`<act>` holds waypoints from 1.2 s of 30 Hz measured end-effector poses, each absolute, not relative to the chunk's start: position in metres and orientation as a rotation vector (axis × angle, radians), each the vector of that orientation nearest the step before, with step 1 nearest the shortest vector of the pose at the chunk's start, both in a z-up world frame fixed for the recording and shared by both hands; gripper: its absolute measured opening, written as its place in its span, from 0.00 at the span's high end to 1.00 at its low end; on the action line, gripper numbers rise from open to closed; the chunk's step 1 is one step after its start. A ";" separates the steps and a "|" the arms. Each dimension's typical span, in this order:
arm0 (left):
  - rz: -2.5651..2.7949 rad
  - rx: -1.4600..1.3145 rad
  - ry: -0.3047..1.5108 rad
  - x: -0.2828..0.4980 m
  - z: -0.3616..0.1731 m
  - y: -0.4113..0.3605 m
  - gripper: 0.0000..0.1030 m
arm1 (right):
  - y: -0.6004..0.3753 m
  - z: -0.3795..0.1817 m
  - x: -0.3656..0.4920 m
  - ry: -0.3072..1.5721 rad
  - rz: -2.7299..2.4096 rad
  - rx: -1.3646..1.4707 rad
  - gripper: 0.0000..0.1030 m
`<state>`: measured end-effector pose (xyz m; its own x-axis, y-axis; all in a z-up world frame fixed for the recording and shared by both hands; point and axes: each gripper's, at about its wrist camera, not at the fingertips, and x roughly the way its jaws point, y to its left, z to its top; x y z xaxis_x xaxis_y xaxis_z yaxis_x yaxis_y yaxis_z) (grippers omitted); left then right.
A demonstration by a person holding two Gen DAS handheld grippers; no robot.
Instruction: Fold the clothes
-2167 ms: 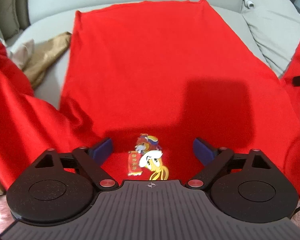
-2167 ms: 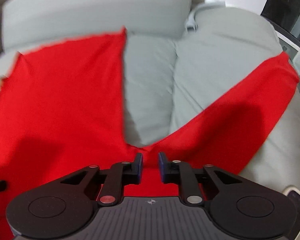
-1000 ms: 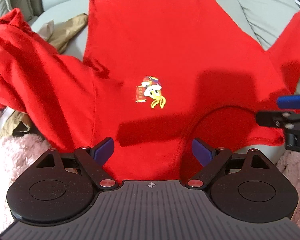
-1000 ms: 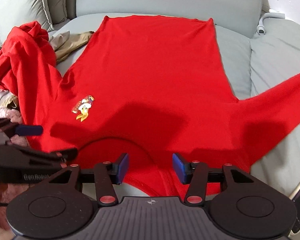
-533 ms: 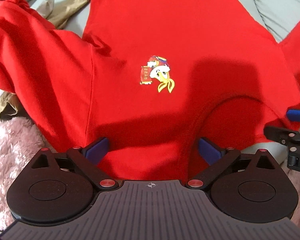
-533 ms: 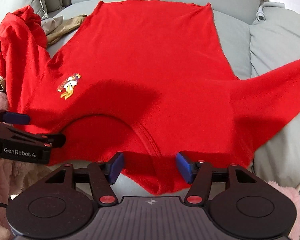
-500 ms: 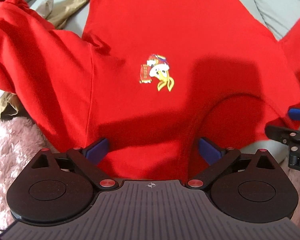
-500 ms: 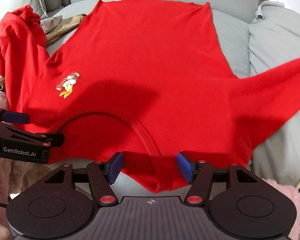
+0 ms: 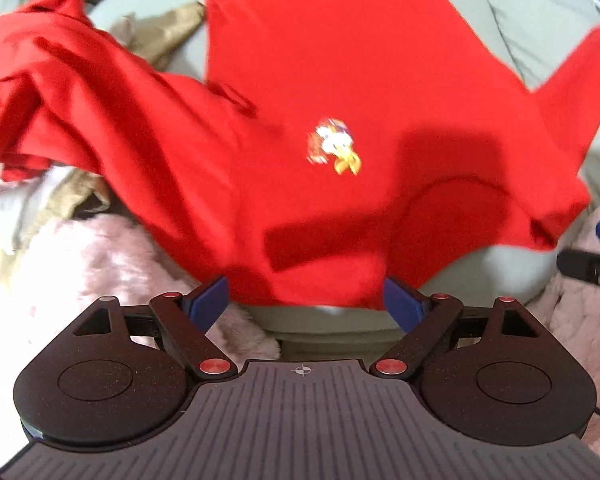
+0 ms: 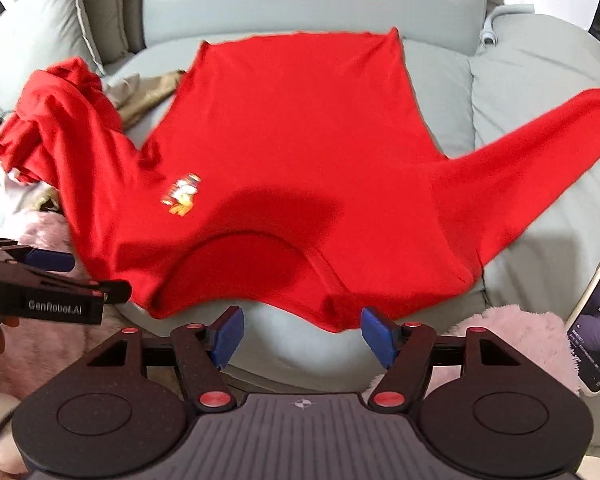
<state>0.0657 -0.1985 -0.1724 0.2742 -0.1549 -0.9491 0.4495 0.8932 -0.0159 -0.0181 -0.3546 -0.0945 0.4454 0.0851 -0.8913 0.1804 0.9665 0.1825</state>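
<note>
Both grippers, left [image 9: 306, 306] and right [image 10: 302, 330], have backed off the shirt [image 10: 300, 140], jaws wide and empty. It lies flat on the sofa [image 10: 540, 60], collar at 6 o'clock, so I judge spreading done.

The small chest print [image 9: 334, 151] on the red shirt [image 10: 300, 128] is smeared by blur and cannot be read. The phone [image 10: 598, 322] is cut off by the right edge, its screen text too small to be made out.
</note>
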 end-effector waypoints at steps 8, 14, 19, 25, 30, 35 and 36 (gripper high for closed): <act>-0.370 0.200 1.206 0.076 -0.149 -0.162 0.13 | -0.330 -0.075 -0.005 1.094 -0.018 0.230 0.31; -0.412 0.185 1.203 0.072 -0.153 -0.144 0.13 | -0.322 -0.069 0.000 1.080 -0.013 0.236 0.28; -0.449 0.150 1.144 0.078 -0.148 -0.142 0.13 | -0.317 -0.069 0.002 1.080 -0.019 0.247 0.28; -0.447 0.090 1.103 0.088 -0.140 -0.135 0.13 | -0.314 -0.067 0.003 1.091 -0.029 0.222 0.28; -0.401 -0.033 1.014 0.105 -0.120 -0.103 0.16 | -0.309 -0.067 0.009 1.090 -0.026 0.224 0.28; -0.306 -0.235 0.915 0.137 -0.103 -0.041 0.30 | -0.296 -0.061 0.021 1.067 0.006 0.221 0.28; -0.289 -0.266 0.904 0.143 -0.101 -0.031 0.32 | -0.292 -0.060 0.024 1.062 0.012 0.217 0.28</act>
<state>0.1433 -0.0309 -0.1008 0.5850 -0.3554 -0.7290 0.1339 0.9289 -0.3454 0.0243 -0.2924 -0.0601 0.4888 0.1143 -0.8649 0.0945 0.9786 0.1828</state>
